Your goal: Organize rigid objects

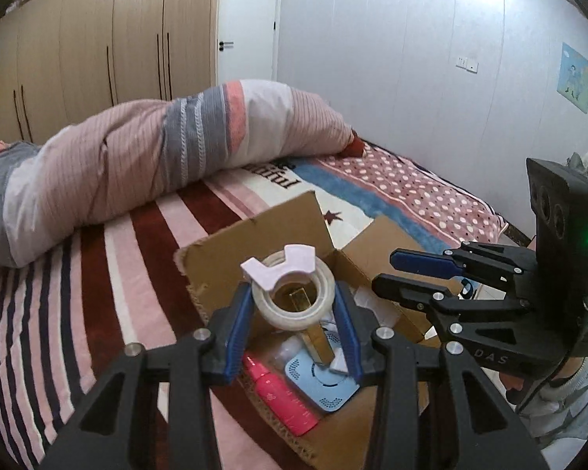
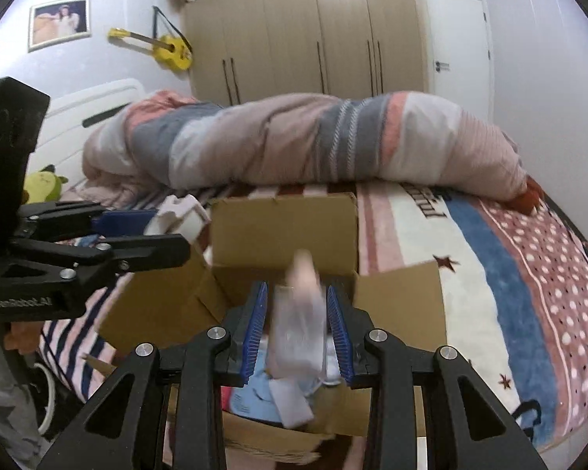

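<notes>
My left gripper (image 1: 294, 305) is shut on a white tape roll with a pale pink dispenser clip (image 1: 290, 291) and holds it above an open cardboard box (image 1: 254, 243) on the bed. Inside the box lie a pink bottle (image 1: 282, 399), a light blue device (image 1: 325, 384) and a gold item (image 1: 313, 337). My right gripper (image 2: 300, 333) is over the same box (image 2: 282, 231); a clear bottle with a pinkish cap (image 2: 300, 325) sits blurred between its fingers, which stand slightly apart from it. The right gripper also shows in the left wrist view (image 1: 407, 274).
The box sits on a striped and dotted bedspread (image 1: 109, 286). A rolled duvet (image 1: 156, 152) lies behind it. Wardrobes (image 2: 294, 27) and a door (image 1: 247, 23) stand at the back. A green plush toy (image 2: 45, 188) lies by the headboard.
</notes>
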Available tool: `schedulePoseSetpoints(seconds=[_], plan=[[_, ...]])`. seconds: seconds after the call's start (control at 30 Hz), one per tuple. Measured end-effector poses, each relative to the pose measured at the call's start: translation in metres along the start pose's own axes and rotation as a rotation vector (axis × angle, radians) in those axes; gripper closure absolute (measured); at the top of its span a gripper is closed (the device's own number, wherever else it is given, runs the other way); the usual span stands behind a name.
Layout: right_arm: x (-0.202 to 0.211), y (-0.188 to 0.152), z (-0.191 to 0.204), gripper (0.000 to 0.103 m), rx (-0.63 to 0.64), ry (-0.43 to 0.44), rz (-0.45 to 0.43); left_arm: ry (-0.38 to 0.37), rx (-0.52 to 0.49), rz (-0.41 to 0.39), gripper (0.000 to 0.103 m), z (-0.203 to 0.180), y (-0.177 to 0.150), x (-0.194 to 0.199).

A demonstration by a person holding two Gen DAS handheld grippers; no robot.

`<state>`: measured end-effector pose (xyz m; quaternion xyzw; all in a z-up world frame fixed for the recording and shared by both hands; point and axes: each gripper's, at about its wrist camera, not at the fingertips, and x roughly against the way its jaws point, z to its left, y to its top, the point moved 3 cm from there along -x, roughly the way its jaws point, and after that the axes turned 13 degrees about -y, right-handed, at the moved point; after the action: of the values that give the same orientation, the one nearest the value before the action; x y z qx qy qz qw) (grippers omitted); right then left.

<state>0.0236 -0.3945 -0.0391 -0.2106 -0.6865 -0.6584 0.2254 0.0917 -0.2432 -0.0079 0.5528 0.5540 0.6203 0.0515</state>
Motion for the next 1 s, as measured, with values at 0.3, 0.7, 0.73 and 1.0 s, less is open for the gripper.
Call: schedulePoseSetpoints(seconds=[0.3,0.7,0.73,1.0], plan=[[-0.004,-0.005,-0.001,0.072,-0.012,0.03,0.014,0.039,-0.005,-0.003,0.044,0.003,-0.004,-0.001],[0.016,0.017,0.025,0.037,0.079,0.099,-0.077,0.191,0.086,-0.177,0.008,0.019,-0.013,0.071],[0.019,0.02,0.028,0.035,0.093,0.114,-0.088,0.22,0.101,-0.19,0.008,0.021,-0.015,0.078],[0.042,0.036,0.054,0.006,0.144,0.252,-0.224,0.431,0.19,-0.278,0.007,0.038,-0.036,0.121]])
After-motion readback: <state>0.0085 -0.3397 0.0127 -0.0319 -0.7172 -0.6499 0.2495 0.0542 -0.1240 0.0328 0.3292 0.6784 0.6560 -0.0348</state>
